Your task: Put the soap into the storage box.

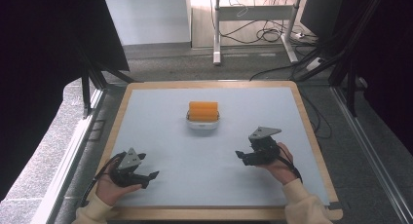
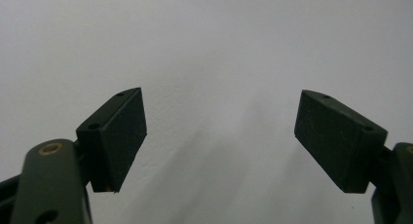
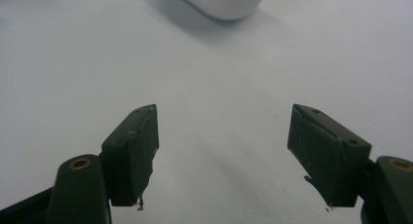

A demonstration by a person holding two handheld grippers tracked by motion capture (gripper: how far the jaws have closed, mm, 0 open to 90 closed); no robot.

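High view is showing a white plastic tray (image 1: pixel 203 123) carrying orange cylindrical rolls (image 1: pixel 203 110), long axis lying crosswise, sitting mid-worktop (image 1: pixel 160 136) ahead of both grippers, the right gripper (image 1: pixel 242 156) waiting nearer than the left gripper (image 1: pixel 149 179), both with fingers spread open, gripping nothing.

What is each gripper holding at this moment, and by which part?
Nothing is held. The left gripper and right gripper are both open over the bare table, apart from the white container.

Matt tabletop (image 1: pixel 170 141), glossy white holder (image 1: pixel 203 124)
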